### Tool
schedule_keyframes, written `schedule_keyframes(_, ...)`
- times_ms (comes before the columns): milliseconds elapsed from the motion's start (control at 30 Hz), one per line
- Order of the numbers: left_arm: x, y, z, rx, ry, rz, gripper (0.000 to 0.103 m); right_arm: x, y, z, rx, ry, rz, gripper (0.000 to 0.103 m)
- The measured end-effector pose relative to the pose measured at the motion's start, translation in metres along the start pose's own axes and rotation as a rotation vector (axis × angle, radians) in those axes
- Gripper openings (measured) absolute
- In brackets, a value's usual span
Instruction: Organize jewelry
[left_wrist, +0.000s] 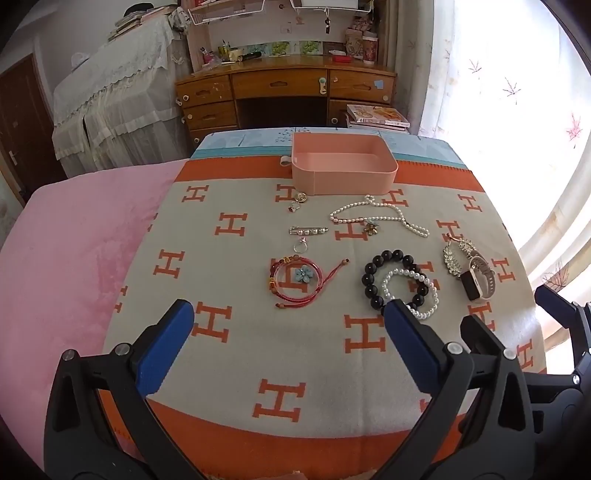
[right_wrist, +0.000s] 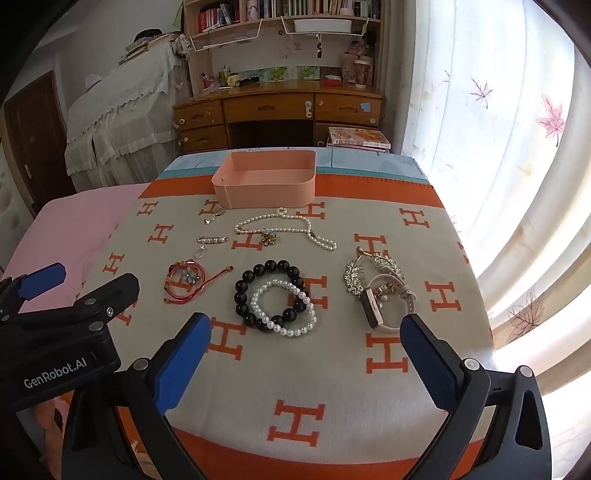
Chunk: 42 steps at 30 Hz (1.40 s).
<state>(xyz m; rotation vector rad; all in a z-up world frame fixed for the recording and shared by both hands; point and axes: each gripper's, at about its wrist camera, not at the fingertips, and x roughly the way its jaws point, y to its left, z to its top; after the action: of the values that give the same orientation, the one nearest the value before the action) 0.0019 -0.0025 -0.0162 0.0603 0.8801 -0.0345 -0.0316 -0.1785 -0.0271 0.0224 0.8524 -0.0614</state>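
Note:
A pink box (left_wrist: 343, 164) (right_wrist: 267, 181) stands empty at the far side of the patterned blanket. Jewelry lies spread in front of it: a pearl necklace (left_wrist: 376, 218) (right_wrist: 288, 229), a black bead bracelet (left_wrist: 373, 266) (right_wrist: 255, 277) overlapping a white pearl bracelet (left_wrist: 428, 291) (right_wrist: 295, 328), a red cord bracelet (left_wrist: 295, 280) (right_wrist: 184, 282), a pearl pin (left_wrist: 308, 231) (right_wrist: 211, 240), rings (left_wrist: 297, 202), crystal leaf pieces (left_wrist: 452, 256) (right_wrist: 356, 275) and a watch (left_wrist: 474, 278) (right_wrist: 376, 306). My left gripper (left_wrist: 288, 314) and right gripper (right_wrist: 304, 325) hover open and empty near the front.
A pink bedspread (left_wrist: 66, 251) lies left of the blanket. A wooden desk (left_wrist: 284, 92) with drawers stands behind the bed, with books (left_wrist: 376, 116) stacked beside it. A bright curtained window (left_wrist: 509, 110) is on the right.

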Motion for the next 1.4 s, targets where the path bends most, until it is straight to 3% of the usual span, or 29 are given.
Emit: schedule_keyframes(1400,0.01,-0.003,0.0,0.011,0.059,-0.007,0.102,0.018,-0.002,-0.005,0.027,0.074,0.017,0.103)
